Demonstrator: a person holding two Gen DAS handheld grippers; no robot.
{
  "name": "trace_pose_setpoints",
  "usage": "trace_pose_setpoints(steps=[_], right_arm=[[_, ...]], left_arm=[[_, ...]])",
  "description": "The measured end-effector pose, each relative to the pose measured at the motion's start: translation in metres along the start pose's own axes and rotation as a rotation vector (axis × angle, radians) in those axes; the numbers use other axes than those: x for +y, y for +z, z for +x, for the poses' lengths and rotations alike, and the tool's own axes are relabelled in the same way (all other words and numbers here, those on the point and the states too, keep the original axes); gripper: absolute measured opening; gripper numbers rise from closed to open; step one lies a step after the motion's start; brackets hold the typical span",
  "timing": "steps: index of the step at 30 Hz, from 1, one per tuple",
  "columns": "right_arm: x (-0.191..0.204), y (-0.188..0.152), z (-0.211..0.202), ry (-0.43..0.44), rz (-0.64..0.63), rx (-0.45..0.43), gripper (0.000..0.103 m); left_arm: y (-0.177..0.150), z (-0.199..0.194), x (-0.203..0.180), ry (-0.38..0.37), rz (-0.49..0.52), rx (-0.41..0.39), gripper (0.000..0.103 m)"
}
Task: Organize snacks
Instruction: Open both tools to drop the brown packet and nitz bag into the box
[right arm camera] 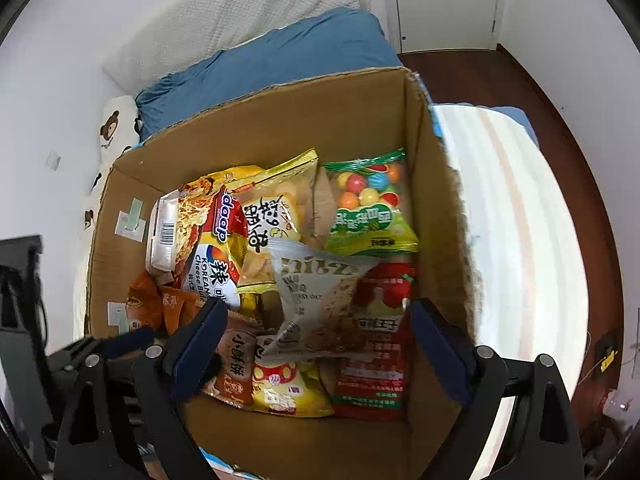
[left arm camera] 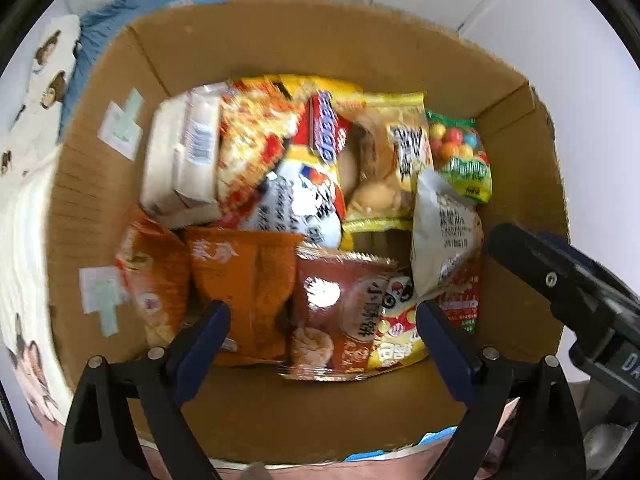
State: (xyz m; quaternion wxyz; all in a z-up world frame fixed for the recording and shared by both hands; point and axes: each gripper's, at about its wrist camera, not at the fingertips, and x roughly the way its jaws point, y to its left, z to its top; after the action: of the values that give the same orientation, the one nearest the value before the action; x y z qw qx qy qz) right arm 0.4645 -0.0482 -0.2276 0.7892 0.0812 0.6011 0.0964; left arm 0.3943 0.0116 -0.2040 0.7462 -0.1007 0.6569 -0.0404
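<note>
An open cardboard box [left arm camera: 280,40] holds several snack packets. My left gripper [left arm camera: 322,312] hangs open over its near side, above a brown bun packet [left arm camera: 340,312] and an orange packet [left arm camera: 244,280]; the pads touch neither. My right gripper [right arm camera: 318,316] is open too, its fingers wide on either side of a grey oat-bar packet [right arm camera: 320,304] that lies loose on top of a red packet [right arm camera: 380,344]. A green bag of coloured candy balls [right arm camera: 368,208] sits in the far right corner. A yellow-red noodle packet [right arm camera: 216,248] lies left of centre.
The box [right arm camera: 320,120] stands on a bed with a blue pillow [right arm camera: 280,52] and bear-print bedding [left arm camera: 44,92] behind it. A white striped mattress [right arm camera: 512,220] and dark wooden floor [right arm camera: 568,128] lie to the right. The other tool's black frame [left arm camera: 560,280] reaches over the box's right wall.
</note>
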Motion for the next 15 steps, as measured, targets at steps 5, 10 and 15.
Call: trace_pose_setpoints(steps=[5,10,15], right_arm=[[-0.002,-0.008,-0.015,-0.037,-0.002,-0.032,0.095],[-0.001,-0.022,-0.032,-0.068,-0.025,-0.062,0.095],[0.002,-0.041,-0.054,-0.089,-0.039,-0.119,0.095]], left_arm=[[0.006,-0.023,0.005,0.077,0.001,-0.076,0.095],[-0.003,-0.043,0.018,0.118,0.001,-0.154,0.095],[-0.020,-0.067,0.021,0.139,0.007,-0.247,0.095]])
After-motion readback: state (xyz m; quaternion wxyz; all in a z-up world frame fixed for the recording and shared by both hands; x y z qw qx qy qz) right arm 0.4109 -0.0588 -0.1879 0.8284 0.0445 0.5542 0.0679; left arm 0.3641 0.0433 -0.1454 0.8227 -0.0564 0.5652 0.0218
